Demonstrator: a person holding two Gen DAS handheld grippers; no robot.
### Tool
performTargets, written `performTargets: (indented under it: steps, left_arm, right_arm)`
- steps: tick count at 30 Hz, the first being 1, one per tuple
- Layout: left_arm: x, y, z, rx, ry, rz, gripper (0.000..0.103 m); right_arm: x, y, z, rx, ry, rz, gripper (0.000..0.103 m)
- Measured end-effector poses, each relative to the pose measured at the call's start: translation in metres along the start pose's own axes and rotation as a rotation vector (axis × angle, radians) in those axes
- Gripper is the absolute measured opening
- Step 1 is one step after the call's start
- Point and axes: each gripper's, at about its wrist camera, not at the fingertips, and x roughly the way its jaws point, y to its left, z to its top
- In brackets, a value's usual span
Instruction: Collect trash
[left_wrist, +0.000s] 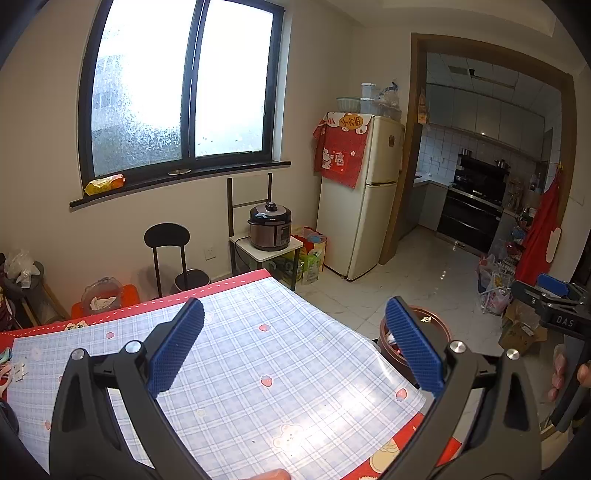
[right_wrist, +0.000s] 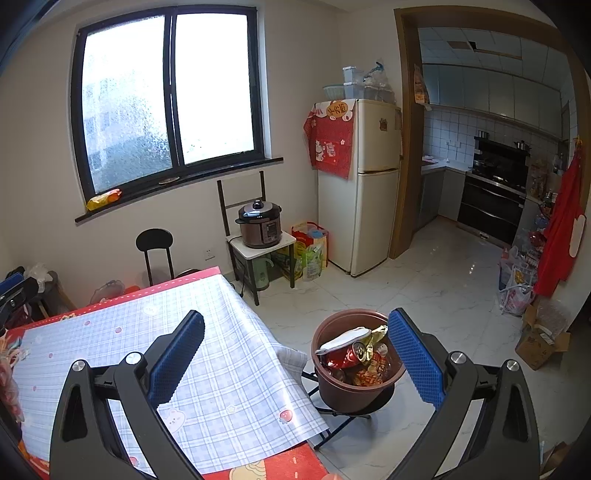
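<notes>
Bin (right_wrist: 354, 369) contents clear only from right tool (right_wrist: 295, 360), apparently cans, both tools wide, empty.

Daylight is being admitted through the frosted window (left_wrist: 184, 88), which is being blown out to near white in both views. A broad glare patch is being thrown onto the glossy tablecloth (left_wrist: 295, 424) toward the table's near edge. The kitchen (right_wrist: 491, 155) beyond the doorway is being left dimmer. Floor tiles (right_wrist: 436, 280) are being marked by soft reflections. Straight lines are being bowed by fisheye distortion, and the corners are being vignetted black. Focus is being held reasonably sharp throughout.
</notes>
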Motion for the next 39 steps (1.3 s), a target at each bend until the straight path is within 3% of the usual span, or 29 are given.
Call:
performTargets:
  steps: [39]
  left_arm:
    - [0.001,-0.006,0.000,0.001,-0.001,-0.010,0.097]
  right_arm:
    - [-0.002,-0.012,0.002,0.007,0.007,-0.007,0.098]
